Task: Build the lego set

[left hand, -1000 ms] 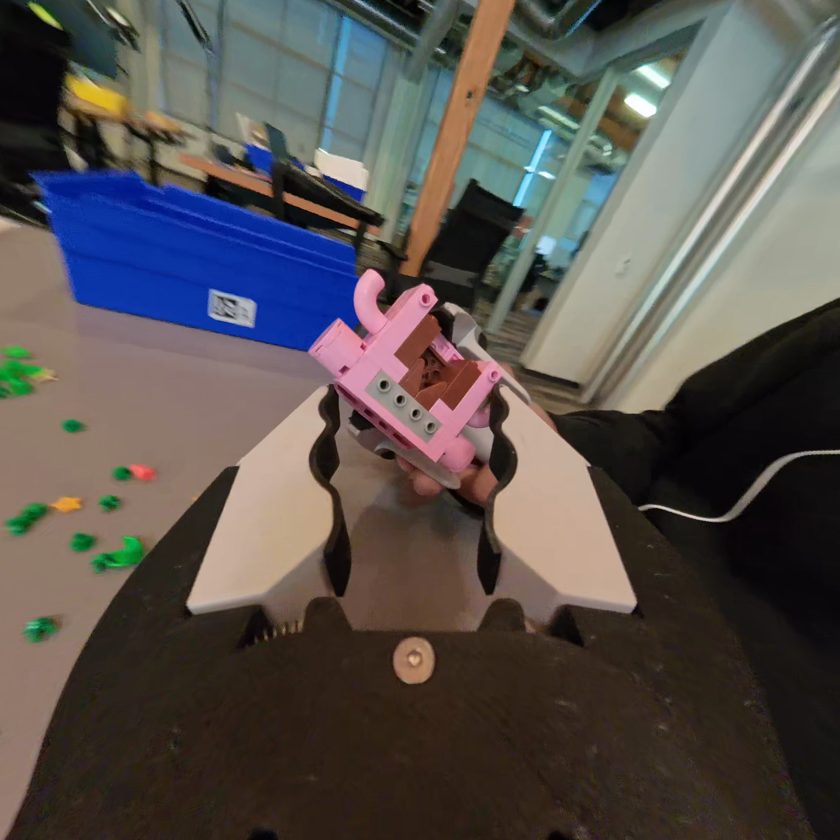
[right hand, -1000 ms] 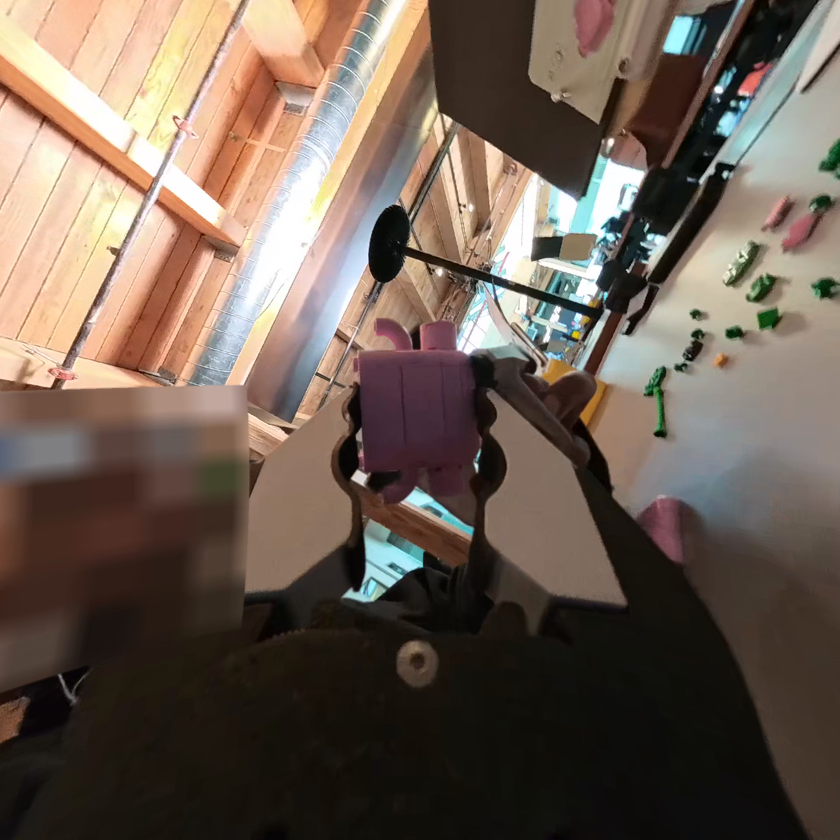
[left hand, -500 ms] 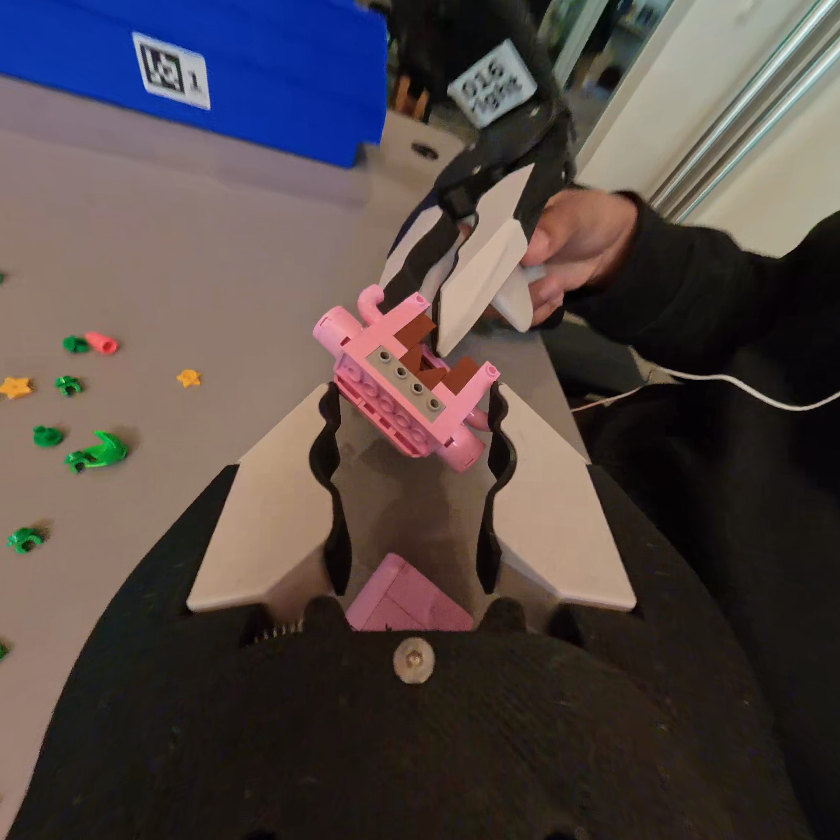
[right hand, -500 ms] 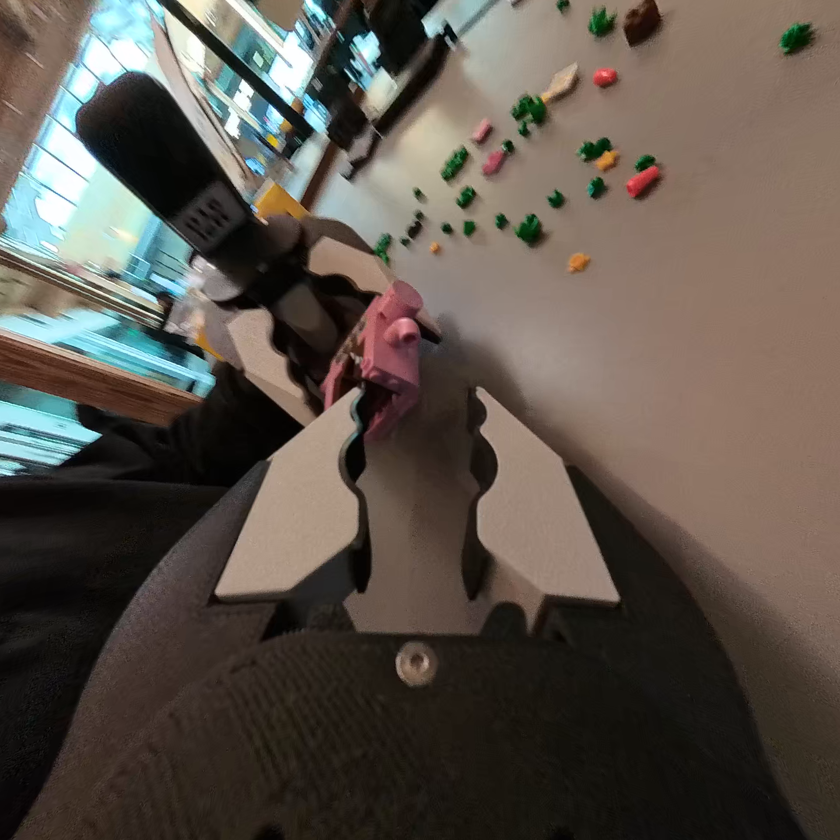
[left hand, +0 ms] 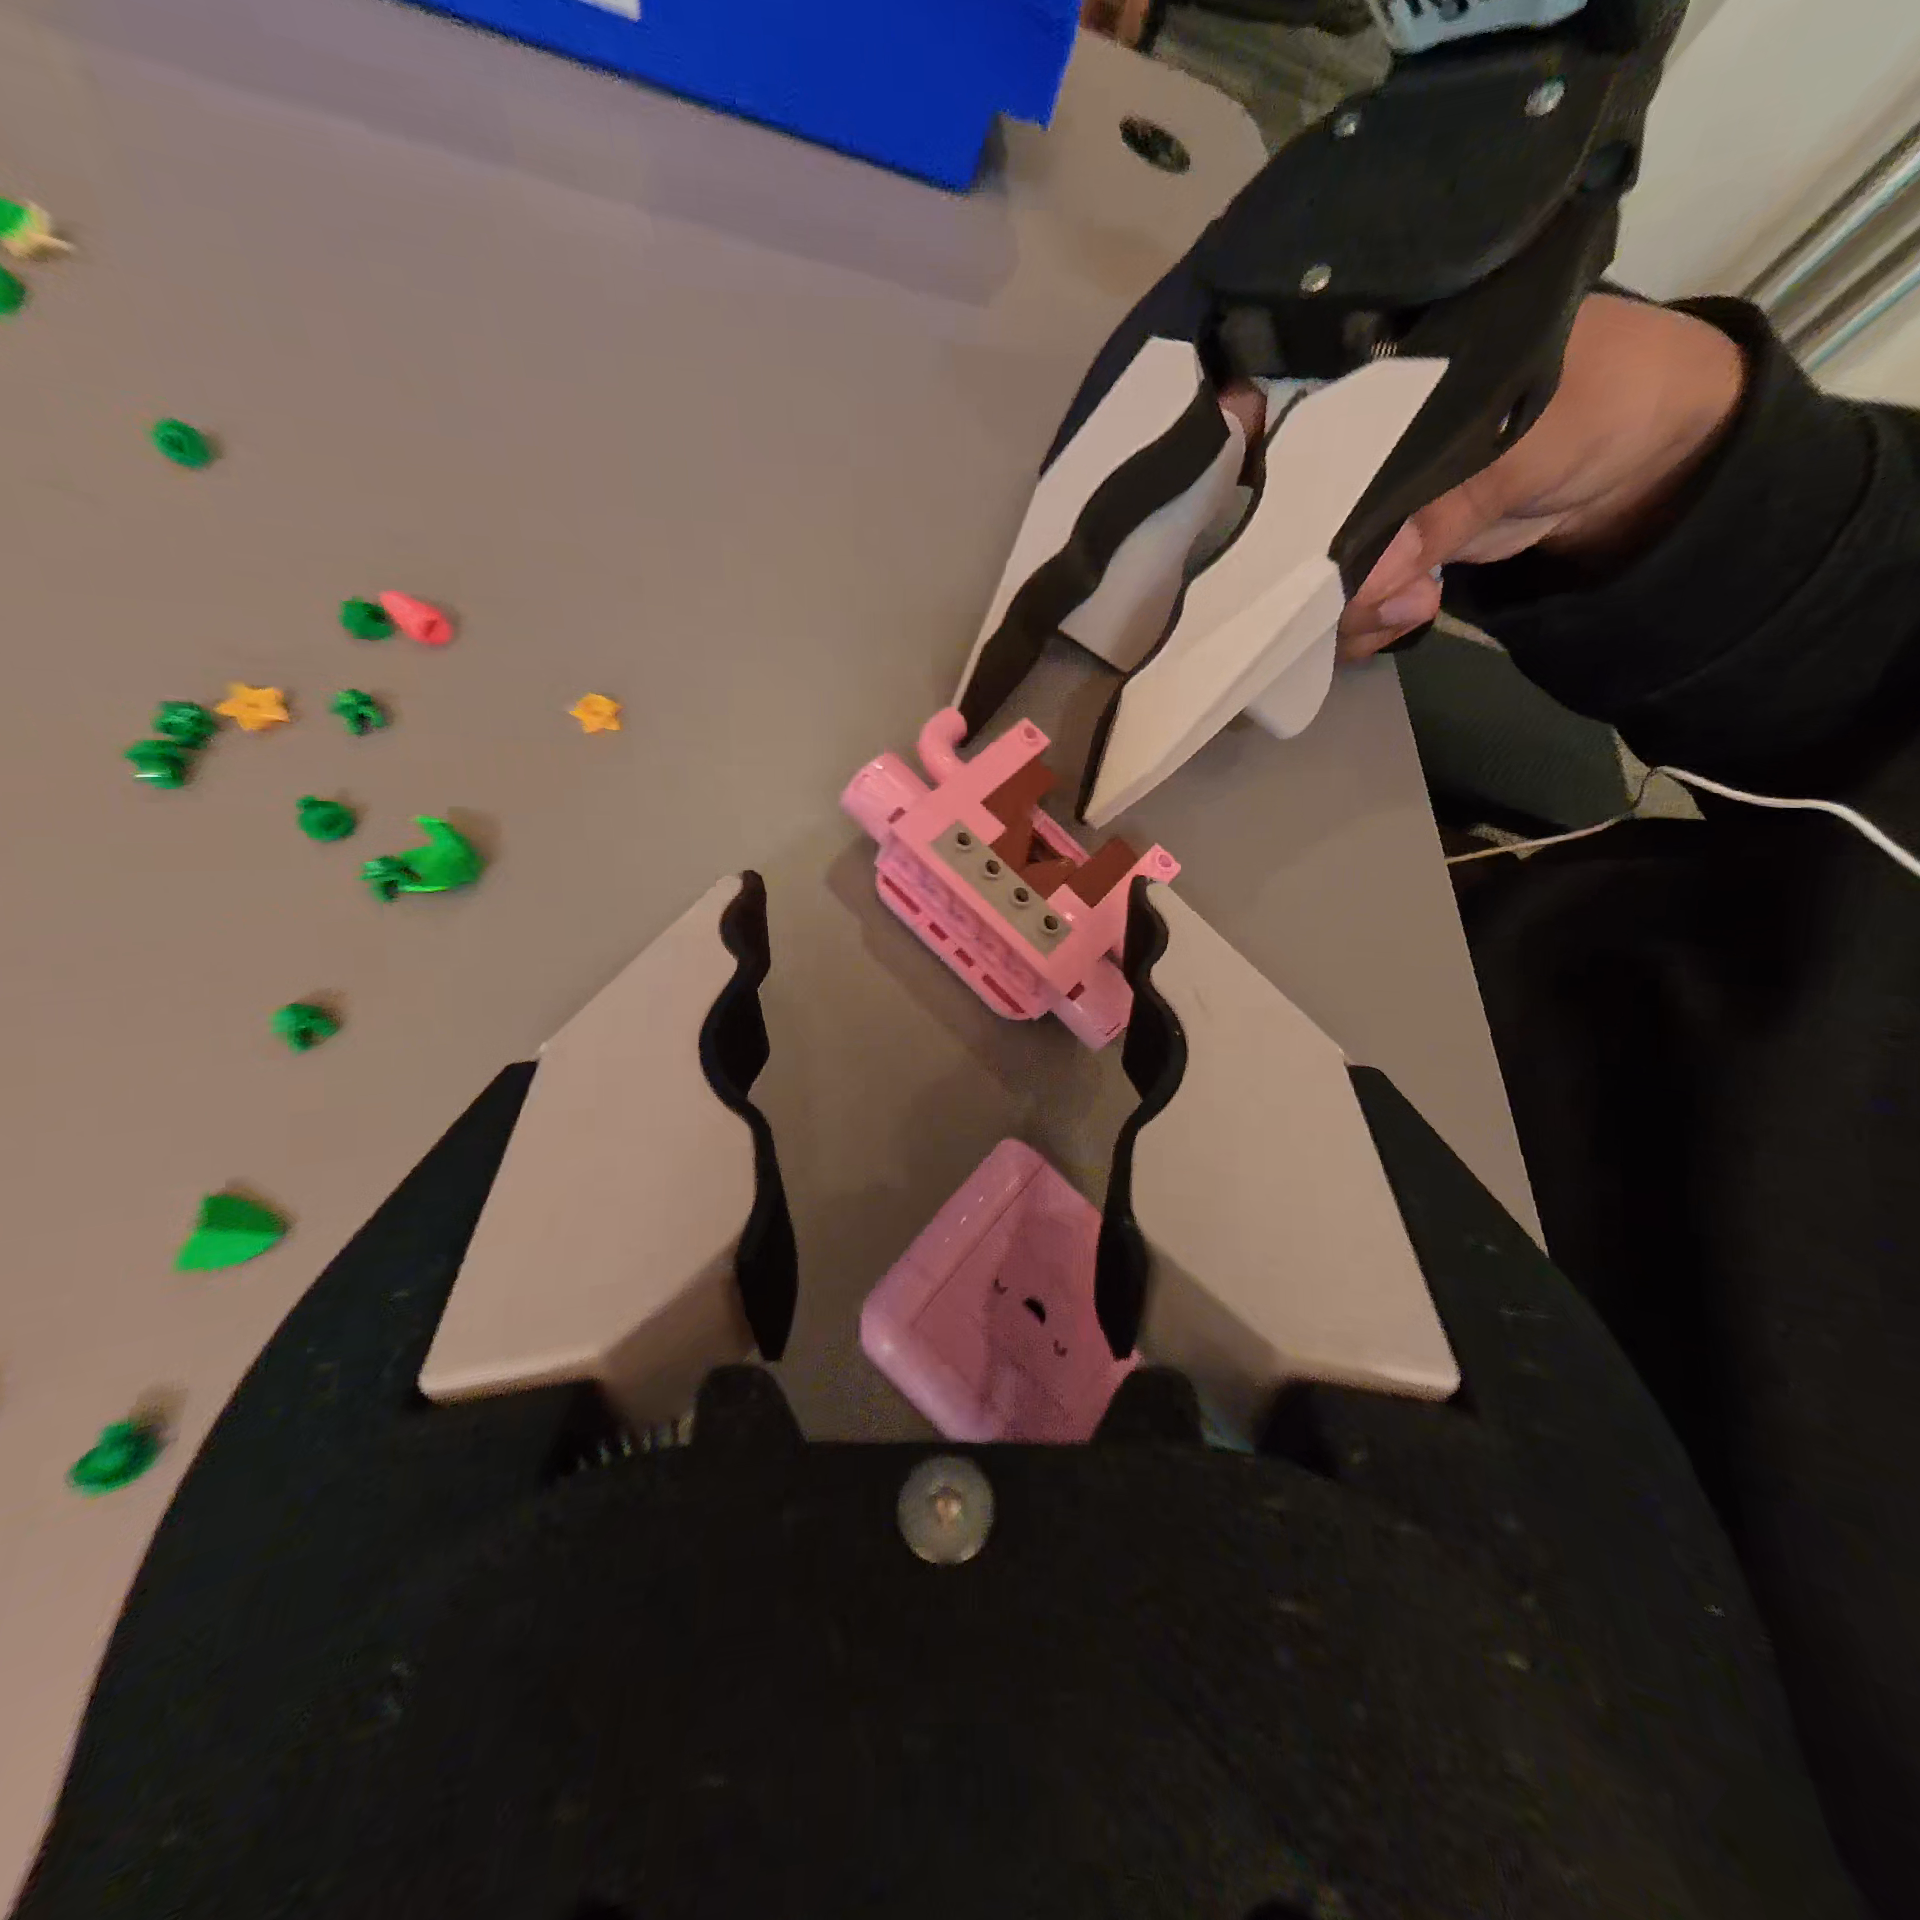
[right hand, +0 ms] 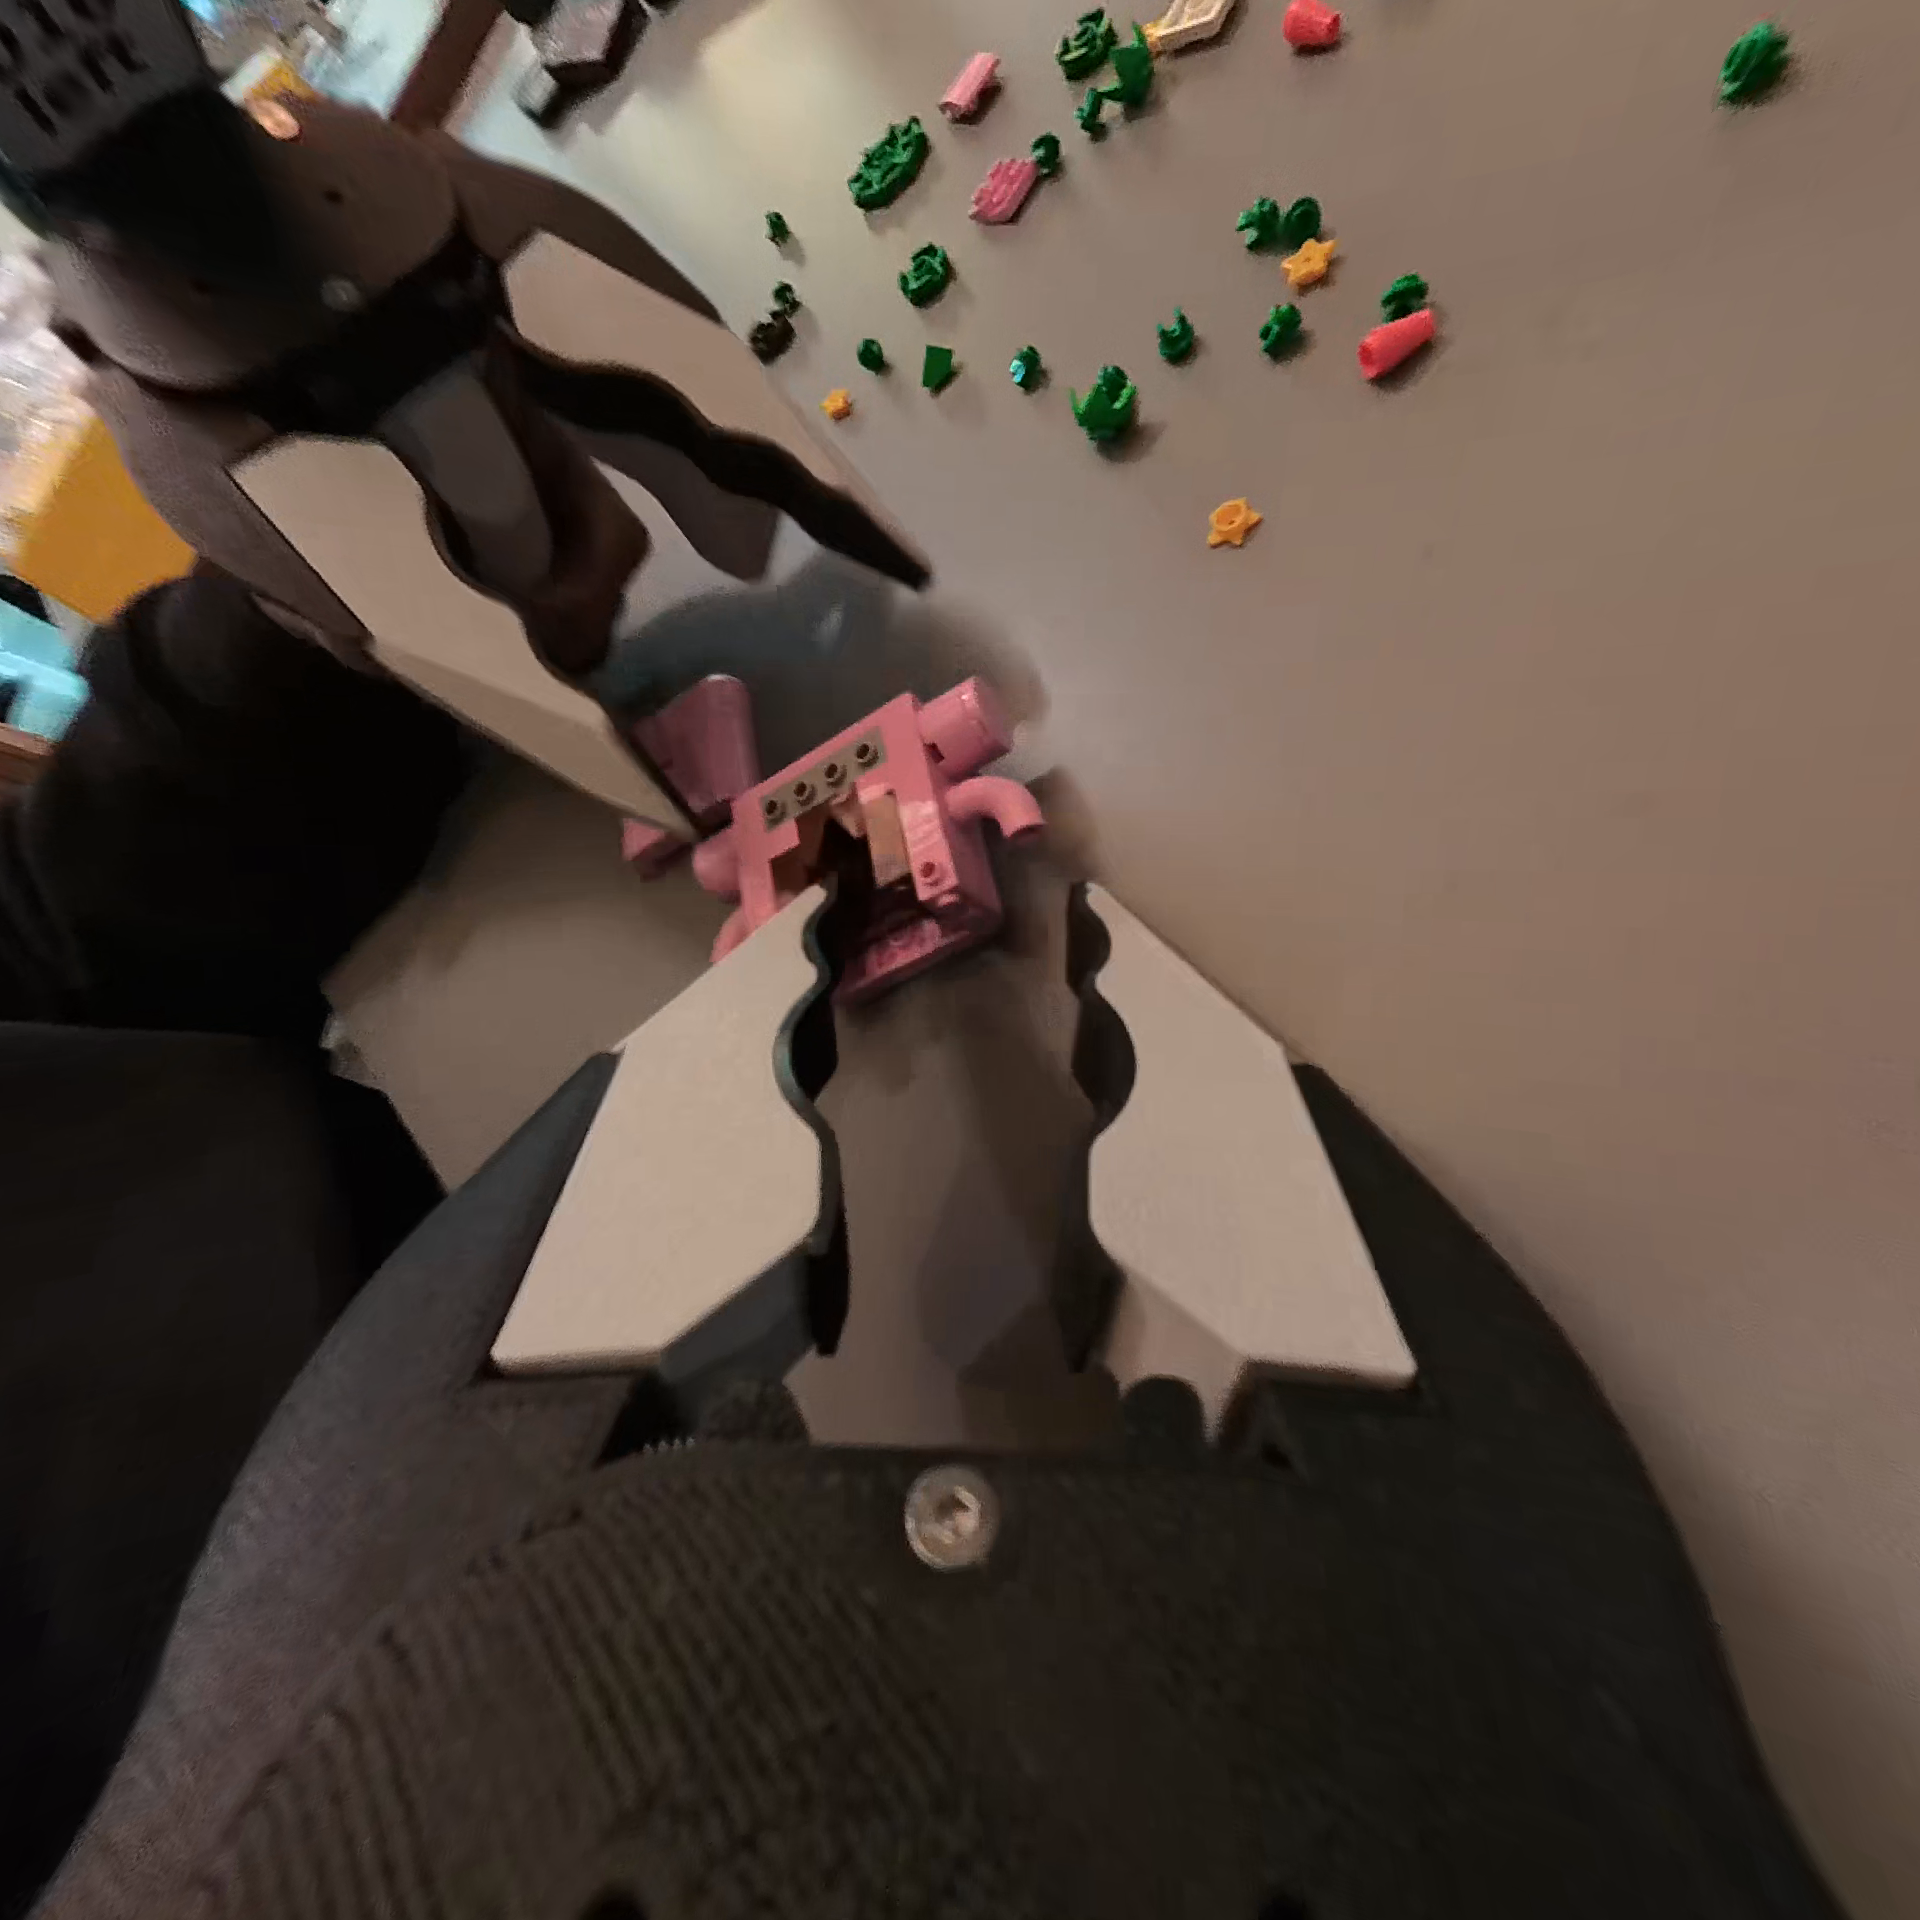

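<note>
Both grippers' jaws stood apart and held nothing. The left gripper point(left hand: 940, 899) had its fingers spread wide, pointing down and forward at the grey table point(left hand: 623, 436). The right gripper point(right hand: 945, 894) was spread moderately, also empty.

The pink lego assembly point(left hand: 997, 894) lay on the table just beyond the left gripper's fingertips, set toward its right finger, which overlapped the near end of the model in the left wrist view. Whether that finger touched it could not be told. The model's long axis ran diagonally, from a curled pink hook at the far-left end to the near-right end, with a grey studded strip and brown bricks facing up. The right gripper's tips hung at the model's far end, one beside the hook, one over the brown bricks. In the right wrist view the model sat just ahead of the tips, toward the left finger.

A separate pink block point(left hand: 1003, 1299) lay on the table under the left gripper, between its fingers near their base.

Both grippers seemed about equally near; a grasp would likely close across the short width.

Farther left, small green pieces point(left hand: 421, 862), orange stars point(left hand: 595, 713) and a red cone point(left hand: 416, 618) lay scattered. A blue bin point(left hand: 831, 73) stood at the far edge.
</note>
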Motion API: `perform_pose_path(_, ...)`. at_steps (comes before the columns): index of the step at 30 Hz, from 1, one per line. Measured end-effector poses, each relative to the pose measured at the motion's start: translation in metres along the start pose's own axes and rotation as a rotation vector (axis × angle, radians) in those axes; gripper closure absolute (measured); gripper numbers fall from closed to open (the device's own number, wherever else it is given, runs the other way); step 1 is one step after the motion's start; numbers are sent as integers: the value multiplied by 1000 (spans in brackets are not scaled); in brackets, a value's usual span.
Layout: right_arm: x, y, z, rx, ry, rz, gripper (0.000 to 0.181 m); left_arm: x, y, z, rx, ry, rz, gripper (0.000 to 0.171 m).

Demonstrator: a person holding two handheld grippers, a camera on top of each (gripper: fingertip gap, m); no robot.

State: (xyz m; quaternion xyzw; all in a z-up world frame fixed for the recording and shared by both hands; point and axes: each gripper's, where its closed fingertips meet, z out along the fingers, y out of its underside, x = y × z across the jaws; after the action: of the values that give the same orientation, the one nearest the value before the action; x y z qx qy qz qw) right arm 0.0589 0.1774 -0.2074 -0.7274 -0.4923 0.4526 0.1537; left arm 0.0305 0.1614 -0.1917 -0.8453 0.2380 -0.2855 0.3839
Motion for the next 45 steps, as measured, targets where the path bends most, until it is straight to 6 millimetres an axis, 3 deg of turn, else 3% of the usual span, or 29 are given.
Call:
perform_pose_path(5,23,-7,-24,-10,192,-112,135,-2,-13,-42,105,2,45,112)
perform_pose_path(7,25,-18,-34,38,239,-164,128,6,-4,-54,100,40,84,113)
perform_pose_path(10,3,-40,-40,144,214,-220,123,11,27,-63,-2,38,125,109)
perform_pose_path(13,-47,-52,-22,207,94,-275,121,4,45,-72,-7,-32,128,111)
perform_pose_path(15,-78,-43,6,153,41,-329,118,0,45,-79,34,-53,106,112)
perform_pose_path(17,-91,-27,36,52,73,-419,112,-9,38,-87,73,-104,97,113)
perform_pose_path(20,-81,-11,66,-83,218,-553,107,-15,22,-98,168,-162,100,116)
perform_pose_path(23,-72,-5,78,-179,287,-596,102,-22,10,-108,244,-219,101,118)
perform_pose_path(32,-85,0,86,-312,227,-581,109,-22,-10,-128,399,-209,49,125)
perform_pose_path(40,-87,9,97,-447,216,-626,136,-21,-9,-124,380,-218,64,126)
perform_pose_path(43,-94,9,95,-426,175,-621,136,-21,-9,-124,378,-225,67,126)
perform_pose_path(45,-97,-3,84,-347,149,-596,136,-21,-10,-125,388,-227,68,126)
